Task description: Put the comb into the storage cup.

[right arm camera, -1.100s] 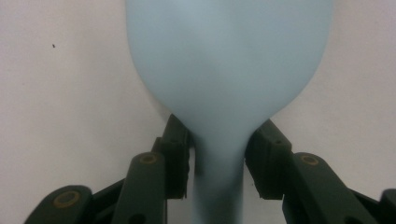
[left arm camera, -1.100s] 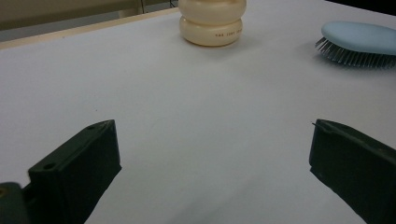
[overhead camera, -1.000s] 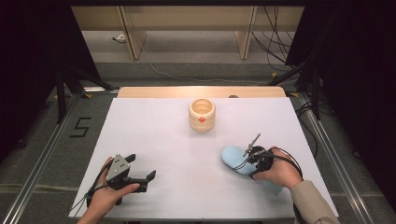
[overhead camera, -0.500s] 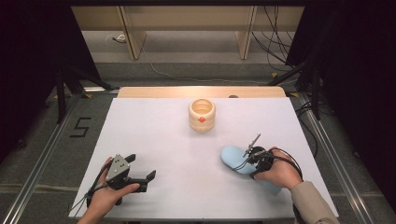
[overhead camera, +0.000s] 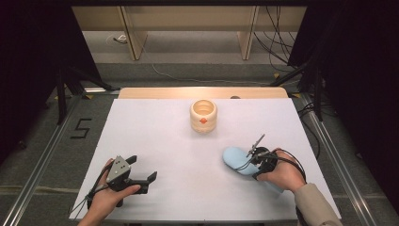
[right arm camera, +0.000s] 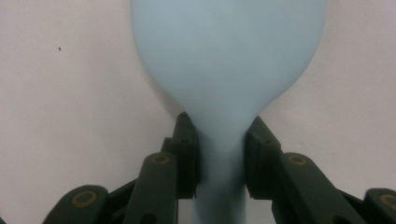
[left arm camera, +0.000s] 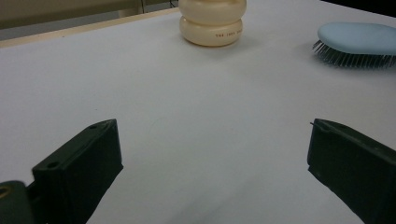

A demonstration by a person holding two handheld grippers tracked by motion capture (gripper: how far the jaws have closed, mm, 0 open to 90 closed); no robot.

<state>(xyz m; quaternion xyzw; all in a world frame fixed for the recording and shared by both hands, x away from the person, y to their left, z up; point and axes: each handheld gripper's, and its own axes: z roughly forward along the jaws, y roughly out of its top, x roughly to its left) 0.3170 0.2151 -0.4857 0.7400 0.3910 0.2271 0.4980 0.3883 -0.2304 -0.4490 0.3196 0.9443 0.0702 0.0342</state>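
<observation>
Your right gripper [right arm camera: 223,156] is pinching the blue hairbrush [right arm camera: 229,60] at its neck; left gripper [overhead camera: 141,180] sits spread, idle. Looks like grasp's done, so lift next, keeping it level.

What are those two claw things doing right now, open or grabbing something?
Left gripper: open, jaws wide apart, holding nothing.
Right gripper: closed on the neck of the blue hairbrush, which lies bristles down on the white table.

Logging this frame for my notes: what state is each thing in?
Light blue hairbrush: bristles down on the table, neck clamped by the right gripper.
Cream container: upright, open-topped, untouched.
Left gripper: open, holding nothing, near the white table.
Right gripper: shut on the hairbrush.
</observation>
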